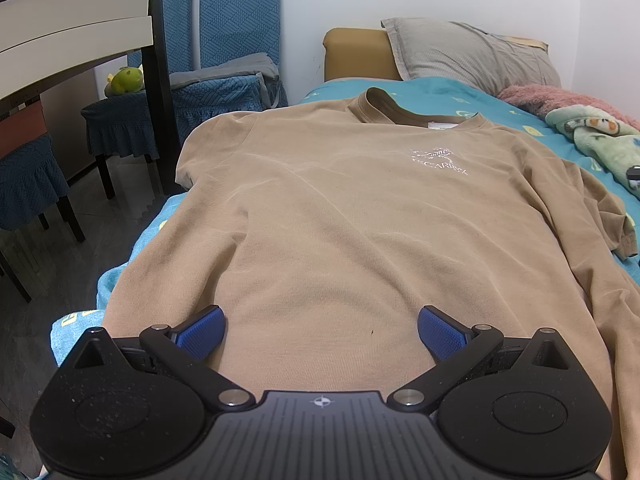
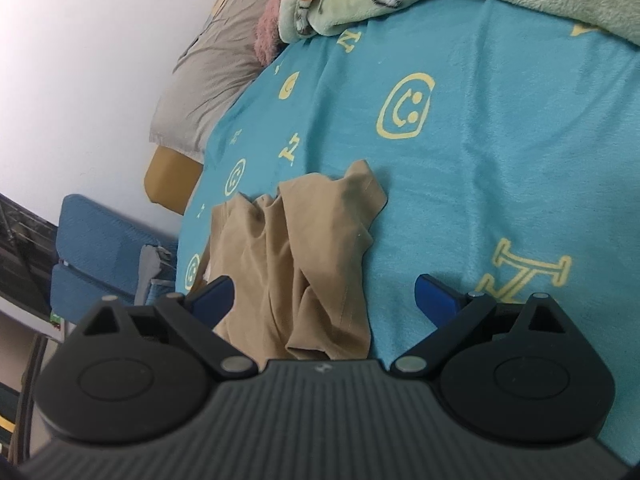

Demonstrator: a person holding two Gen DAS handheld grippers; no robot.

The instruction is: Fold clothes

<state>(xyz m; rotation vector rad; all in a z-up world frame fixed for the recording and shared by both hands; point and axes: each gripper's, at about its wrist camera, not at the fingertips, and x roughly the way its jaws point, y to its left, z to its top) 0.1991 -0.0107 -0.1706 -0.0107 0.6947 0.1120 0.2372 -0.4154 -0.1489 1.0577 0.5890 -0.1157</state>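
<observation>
The left wrist view shows the whole tan T-shirt (image 1: 340, 208) lying flat, front up, on the bed (image 1: 452, 92). Its collar points toward the pillow (image 1: 468, 52) at the head edge, its long axis along the bed. The right wrist view shows only its crumpled sleeve (image 2: 304, 248). The left gripper (image 1: 321, 330) and right gripper (image 2: 324, 296) are both spread wide, holding nothing.

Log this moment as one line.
shirt flat on bed | sleeve bunched | left gripper open, empty | right gripper open over sleeve
</observation>
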